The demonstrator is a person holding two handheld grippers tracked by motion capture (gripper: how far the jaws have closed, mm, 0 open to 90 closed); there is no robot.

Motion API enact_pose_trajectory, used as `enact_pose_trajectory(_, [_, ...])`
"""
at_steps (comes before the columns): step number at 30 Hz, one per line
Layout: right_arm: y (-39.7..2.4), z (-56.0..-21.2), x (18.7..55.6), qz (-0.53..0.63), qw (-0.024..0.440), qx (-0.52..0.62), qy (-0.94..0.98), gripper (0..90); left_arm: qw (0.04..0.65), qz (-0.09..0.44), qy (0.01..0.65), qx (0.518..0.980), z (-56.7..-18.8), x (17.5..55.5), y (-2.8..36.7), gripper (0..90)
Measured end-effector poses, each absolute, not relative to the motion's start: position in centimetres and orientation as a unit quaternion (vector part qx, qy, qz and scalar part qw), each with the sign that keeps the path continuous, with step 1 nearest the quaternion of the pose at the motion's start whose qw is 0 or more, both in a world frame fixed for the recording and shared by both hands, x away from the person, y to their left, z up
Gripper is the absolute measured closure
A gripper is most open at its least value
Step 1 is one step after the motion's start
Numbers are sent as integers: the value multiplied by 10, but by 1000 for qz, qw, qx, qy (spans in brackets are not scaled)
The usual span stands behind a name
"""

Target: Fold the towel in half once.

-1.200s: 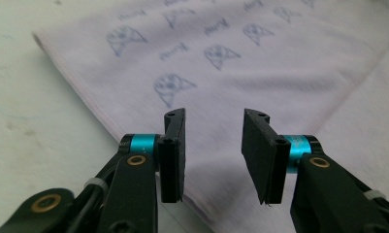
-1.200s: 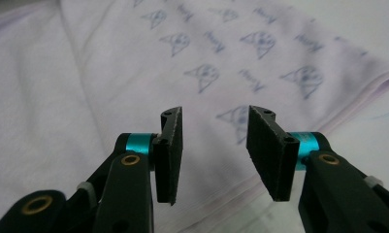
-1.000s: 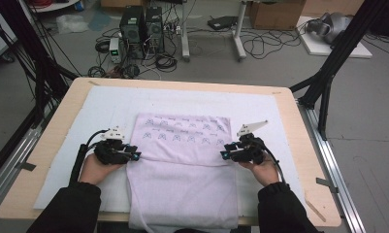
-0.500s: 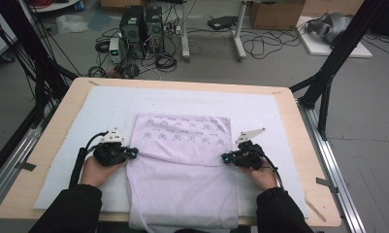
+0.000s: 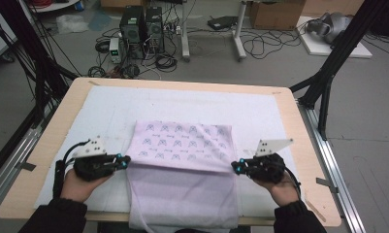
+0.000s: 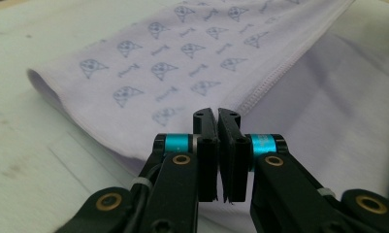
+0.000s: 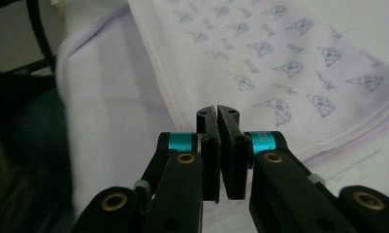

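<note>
Broadly, the desk (image 5: 299, 127) carries a white mat (image 5: 109, 109), and on it lies a lilac cloth (image 5: 182, 145), centred toward the near edge, its plain lower part hanging over that edge. The printed upper part is folded over, with its hem running across between the two tools.

Each hand-held gripper pinches a side of the cloth at that fold line: the left hand-held gripper (image 5: 125, 161) at the left edge, the right hand-held gripper (image 5: 235, 166) at the right edge. Both have just been closing, and in the gripper views the jaws stand pressed together with fabric between them.

The risk, as I judge it, is an uneven lift: if one side catches a single layer while the other holds two, the fold will skew or a layer will slip free. Pulling outward too hard could also drag the whole cloth off the near edge.

Both forearms come in low from the near edge, hands level, jaws pointing inward toward each other.
</note>
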State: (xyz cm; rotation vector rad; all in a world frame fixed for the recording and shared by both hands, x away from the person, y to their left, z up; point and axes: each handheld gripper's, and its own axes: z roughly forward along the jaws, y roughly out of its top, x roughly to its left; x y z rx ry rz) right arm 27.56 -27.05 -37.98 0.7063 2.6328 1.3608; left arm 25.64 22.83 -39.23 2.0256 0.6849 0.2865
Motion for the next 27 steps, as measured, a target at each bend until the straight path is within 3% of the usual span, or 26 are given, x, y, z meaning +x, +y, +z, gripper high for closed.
enact_pose_trajectory(4, [-268,-390,243,438,10,216,872,856,460,94,266,842,-405,226,227,854])
enact_pose_trajectory(5, [-268,-392,240,441,8,212,872,792,458,90,263,845,-407,222,226,828])
enact_pose_trajectory(6, [-269,-393,239,442,4,213,871,733,454,89,264,847,-408,222,225,743])
enact_pose_trajectory(8, [-271,-392,243,441,13,220,870,696,450,99,256,850,-406,227,224,679])
enact_pose_trajectory(12, [-276,-391,282,434,52,248,864,573,457,126,276,836,-400,263,223,614])
enact_pose_trajectory(20, [-278,-409,380,417,70,340,840,432,455,159,348,804,-413,358,220,561])
enact_pose_trajectory(27, [-275,-432,423,412,77,370,829,392,411,152,400,805,-437,395,212,539])
